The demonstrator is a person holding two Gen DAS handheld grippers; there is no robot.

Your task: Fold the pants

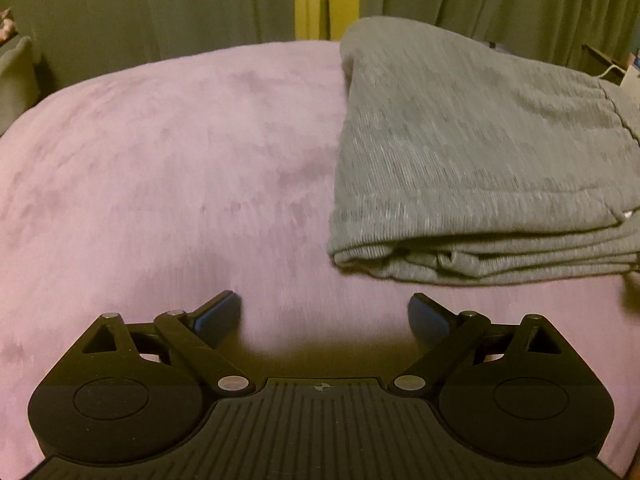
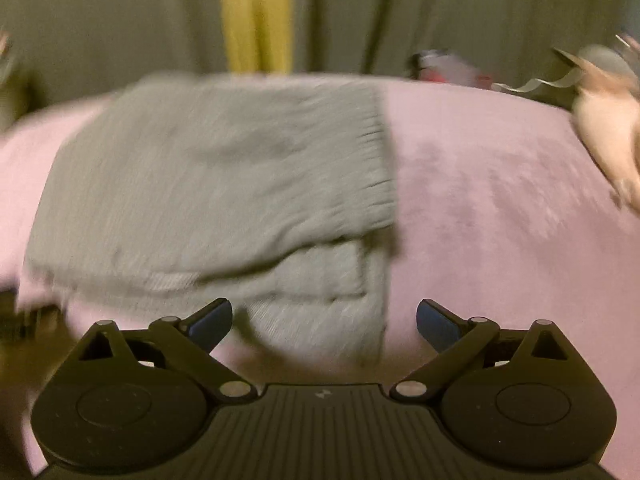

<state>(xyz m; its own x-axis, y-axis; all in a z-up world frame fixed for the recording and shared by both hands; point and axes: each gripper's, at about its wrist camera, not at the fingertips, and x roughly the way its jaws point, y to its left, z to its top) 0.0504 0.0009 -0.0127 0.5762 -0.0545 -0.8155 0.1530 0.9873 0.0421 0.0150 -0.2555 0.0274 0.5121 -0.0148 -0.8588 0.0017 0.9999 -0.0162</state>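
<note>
Nearest, the left claw point(image 1: 324, 314) and the right claw point(image 2: 324, 320) both hung spread and empty over the pink bed point(image 1: 160, 160). Just beyond lay the grey pants point(image 1: 460, 160), stacked in layers. The folding looked finished; best back off straight without snagging the near edge. Curtains point(image 1: 160, 0) hung far behind.

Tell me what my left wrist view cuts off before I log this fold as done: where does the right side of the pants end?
Observer: In the right wrist view the gray pants end at a ribbed band, with bare pink blanket beyond.
Operator: Is the right gripper holding cloth?
Observer: No, the right gripper is open, above the bundle's near corner.
Operator: Anything else on that side?
Observer: A blurred pale object lies at the blanket's far right edge; I cannot tell what it is.
</note>
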